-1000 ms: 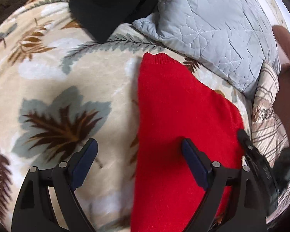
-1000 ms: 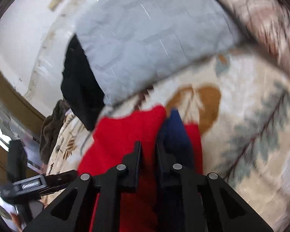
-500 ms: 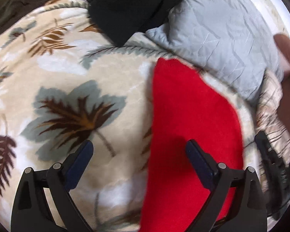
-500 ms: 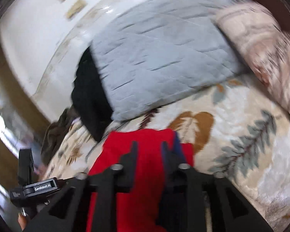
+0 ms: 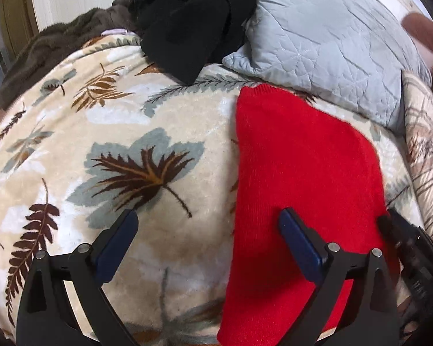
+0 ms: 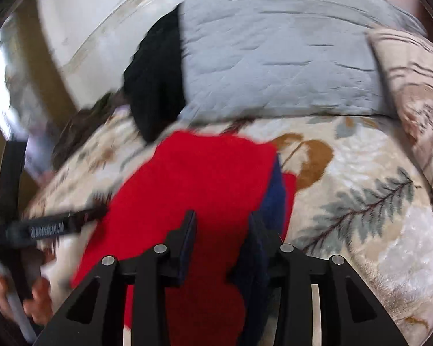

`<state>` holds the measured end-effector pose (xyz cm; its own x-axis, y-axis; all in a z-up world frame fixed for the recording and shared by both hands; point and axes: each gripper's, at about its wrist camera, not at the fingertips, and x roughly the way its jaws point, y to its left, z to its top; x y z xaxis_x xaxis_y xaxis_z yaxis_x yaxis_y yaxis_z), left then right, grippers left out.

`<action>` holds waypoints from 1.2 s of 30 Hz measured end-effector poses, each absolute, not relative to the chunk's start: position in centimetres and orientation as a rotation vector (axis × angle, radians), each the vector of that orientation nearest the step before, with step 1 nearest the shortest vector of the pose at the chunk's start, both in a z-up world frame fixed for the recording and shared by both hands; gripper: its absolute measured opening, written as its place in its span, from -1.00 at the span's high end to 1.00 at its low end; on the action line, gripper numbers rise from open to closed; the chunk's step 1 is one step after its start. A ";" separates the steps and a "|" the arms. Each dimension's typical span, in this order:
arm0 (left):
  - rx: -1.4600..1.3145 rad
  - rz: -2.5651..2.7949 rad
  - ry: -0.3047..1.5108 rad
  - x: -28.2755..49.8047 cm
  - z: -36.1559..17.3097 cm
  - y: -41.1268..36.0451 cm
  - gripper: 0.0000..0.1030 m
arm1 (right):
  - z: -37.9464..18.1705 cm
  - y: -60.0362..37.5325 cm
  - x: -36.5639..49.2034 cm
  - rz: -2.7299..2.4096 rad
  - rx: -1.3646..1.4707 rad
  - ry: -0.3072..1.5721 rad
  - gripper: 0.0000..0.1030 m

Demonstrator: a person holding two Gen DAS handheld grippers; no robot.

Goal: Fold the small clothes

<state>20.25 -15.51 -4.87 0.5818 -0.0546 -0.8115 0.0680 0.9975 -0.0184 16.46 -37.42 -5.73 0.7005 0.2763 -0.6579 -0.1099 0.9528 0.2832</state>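
Note:
A red knit garment (image 5: 300, 178) lies flat in a long folded strip on the leaf-print blanket (image 5: 115, 150). My left gripper (image 5: 207, 230) is open and empty above the garment's left edge, one finger over the blanket, one over the red cloth. The right wrist view shows the same garment (image 6: 205, 178) with a dark blue layer (image 6: 275, 193) along its right edge. My right gripper (image 6: 220, 230) hovers over it with the jaws partly open; the view is blurred. The right gripper also shows at the left wrist view's right edge (image 5: 410, 245).
A grey quilted pillow (image 5: 326, 43) lies behind the garment, black clothing (image 5: 193, 28) beside it and a brown fuzzy throw (image 5: 57, 46) at the far left. A plaid cushion (image 5: 424, 150) is on the right. My left gripper's body (image 6: 43, 227) shows left in the right wrist view.
My right gripper's jaws have opened from shut and let go of the garment's edge. The left gripper has drawn back and up a little, staying open. The garment now lies flat.

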 end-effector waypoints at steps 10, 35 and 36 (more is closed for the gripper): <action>0.046 -0.050 0.945 19.6 -5.0 -15.9 -0.94 | -5.3 -39.2 15.0 0.241 0.313 0.733 -0.02; -0.232 -0.225 1.165 25.9 -5.8 -14.6 -0.94 | -8.6 -40.2 20.1 -0.022 0.446 0.840 -0.38; -0.260 -0.268 1.178 26.2 -5.8 -14.2 -0.94 | -8.5 -41.5 19.8 0.004 0.512 0.837 -0.38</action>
<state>26.17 -14.24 -5.80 0.3585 -0.3392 -0.8698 0.0703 0.9388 -0.3371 19.84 -41.47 -8.53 0.6773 0.2013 -0.7077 0.1939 0.8790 0.4356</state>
